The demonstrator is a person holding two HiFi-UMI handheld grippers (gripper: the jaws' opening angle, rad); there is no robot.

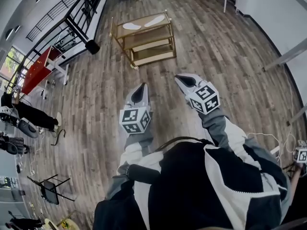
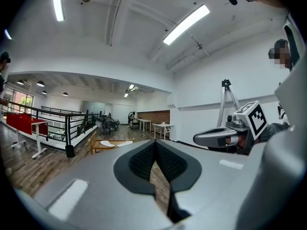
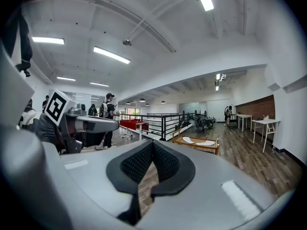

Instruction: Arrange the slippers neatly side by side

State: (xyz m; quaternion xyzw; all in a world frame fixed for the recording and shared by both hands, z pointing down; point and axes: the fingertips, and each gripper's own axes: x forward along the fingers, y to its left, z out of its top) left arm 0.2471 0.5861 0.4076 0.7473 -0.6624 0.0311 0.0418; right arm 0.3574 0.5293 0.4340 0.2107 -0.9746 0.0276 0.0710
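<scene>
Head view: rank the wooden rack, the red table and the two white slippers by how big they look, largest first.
1. wooden rack, clearly the largest.
2. red table, though it sits off at the stretched edge of the picture, so its size is less sure.
3. white slippers: smallest; the two look alike, so they are not ranked against each other.

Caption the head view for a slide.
Left gripper and right gripper, both shut and empty, face a wooden rack bearing white slippers on top.

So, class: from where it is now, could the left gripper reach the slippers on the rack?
Probably not yet. The slippers lie on the rack, far across the floor from the left gripper, whose fingers are shut. Nothing blocks the way.
</scene>
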